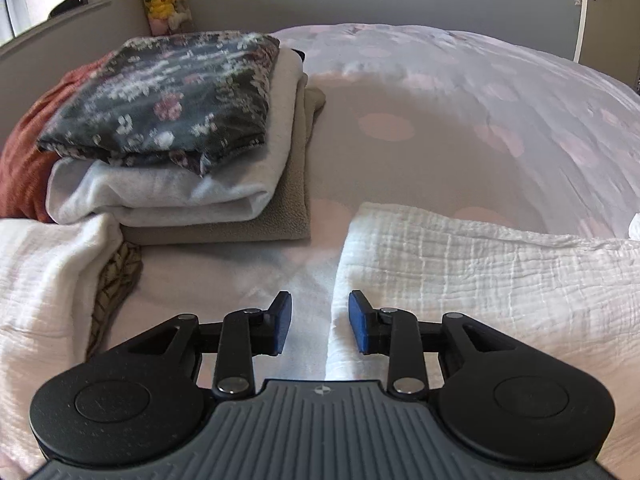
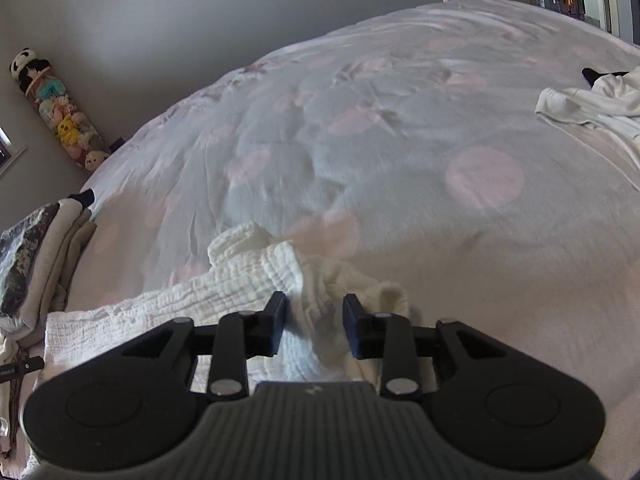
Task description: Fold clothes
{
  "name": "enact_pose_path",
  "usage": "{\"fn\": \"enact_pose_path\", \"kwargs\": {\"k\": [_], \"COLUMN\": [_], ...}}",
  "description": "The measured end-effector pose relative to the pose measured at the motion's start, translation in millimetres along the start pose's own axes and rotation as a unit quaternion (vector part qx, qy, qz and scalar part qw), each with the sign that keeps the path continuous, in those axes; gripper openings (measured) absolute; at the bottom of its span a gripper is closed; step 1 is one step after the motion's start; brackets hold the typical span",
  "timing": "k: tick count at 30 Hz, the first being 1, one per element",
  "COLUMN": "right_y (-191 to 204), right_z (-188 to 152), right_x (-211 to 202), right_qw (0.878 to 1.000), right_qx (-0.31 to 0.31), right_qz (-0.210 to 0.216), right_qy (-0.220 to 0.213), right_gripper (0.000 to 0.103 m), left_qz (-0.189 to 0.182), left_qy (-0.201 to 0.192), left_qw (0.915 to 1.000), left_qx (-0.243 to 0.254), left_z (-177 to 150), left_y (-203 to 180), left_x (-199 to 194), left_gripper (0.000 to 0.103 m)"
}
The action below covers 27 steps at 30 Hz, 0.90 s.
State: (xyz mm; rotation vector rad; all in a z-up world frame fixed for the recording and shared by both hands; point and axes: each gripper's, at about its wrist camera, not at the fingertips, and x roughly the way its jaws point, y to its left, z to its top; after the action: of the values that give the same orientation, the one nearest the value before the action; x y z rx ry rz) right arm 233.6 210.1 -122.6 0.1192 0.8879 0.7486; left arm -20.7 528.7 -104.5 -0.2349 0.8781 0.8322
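A white crinkled muslin garment (image 1: pixel 480 272) lies flat on the bed, its left edge just ahead of my left gripper (image 1: pixel 320 322), which stands open with nothing between its blue pads. In the right wrist view the same white garment (image 2: pixel 224 296) ends in a bunched, rumpled corner. My right gripper (image 2: pixel 315 326) is open, its fingers either side of that bunched cloth without pinching it. A pile of folded clothes (image 1: pixel 180 132) sits at the left: a dark floral piece on top, grey and beige ones beneath.
The bed cover (image 1: pixel 460 112) is pale with pink dots. More white cloth (image 1: pixel 44 280) drapes at the near left over a patterned fabric. A rust-red blanket (image 1: pixel 24 160) lies behind the pile. A loose white garment (image 2: pixel 592 108) lies at the far right.
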Motion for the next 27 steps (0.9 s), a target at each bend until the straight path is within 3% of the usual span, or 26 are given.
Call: {"fn": "enact_pose_path", "kwargs": {"k": [2, 5, 9, 12, 15, 21, 25, 26, 27], "right_y": [-2.5, -1.5, 1.4, 3.5, 1.3, -10.4, -15.0, -16.1, -17.3], "right_z": [4.9, 20.2, 46.2, 62.2, 75.9, 87.6, 78.0, 75.6, 73.3], "right_x": [-7.8, -10.0, -5.9, 4.1, 20.6, 66.0, 89.2, 94.9, 100.2], "right_qw": [1.000, 0.999, 0.993, 0.979, 0.965, 0.944, 0.937, 0.934, 0.932], "right_qx": [0.000, -0.032, -0.093, -0.151, -0.196, -0.206, -0.198, -0.196, -0.193], "right_qz": [0.007, 0.017, 0.068, 0.114, 0.140, 0.197, 0.213, 0.217, 0.221], "right_qy": [-0.012, -0.004, 0.033, 0.071, 0.101, 0.165, 0.196, 0.204, 0.211], "right_gripper": [0.039, 0.050, 0.063, 0.067, 0.068, 0.067, 0.052, 0.051, 0.044], "left_qz": [-0.007, -0.047, -0.130, -0.188, -0.247, -0.304, -0.324, -0.326, -0.328], "left_qy": [0.001, 0.016, 0.026, 0.015, 0.005, 0.017, 0.024, 0.025, 0.025], "left_qw": [0.9998, 0.9980, 0.9856, 0.9654, 0.9371, 0.8949, 0.8702, 0.8664, 0.8628], "left_qx": [0.018, 0.040, 0.104, 0.180, 0.247, 0.326, 0.371, 0.377, 0.384], "left_z": [5.7, 18.3, 37.5, 49.3, 56.7, 60.6, 56.2, 54.7, 53.4], "left_y": [-12.4, -38.7, -95.4, -145.1, -192.4, -258.5, -283.7, -286.6, -289.5], "left_x": [-14.0, -29.8, -38.9, -39.9, -34.8, -10.3, -0.9, 0.8, 2.4], "left_gripper": [0.036, 0.039, 0.040, 0.048, 0.050, 0.050, 0.050, 0.050, 0.050]}}
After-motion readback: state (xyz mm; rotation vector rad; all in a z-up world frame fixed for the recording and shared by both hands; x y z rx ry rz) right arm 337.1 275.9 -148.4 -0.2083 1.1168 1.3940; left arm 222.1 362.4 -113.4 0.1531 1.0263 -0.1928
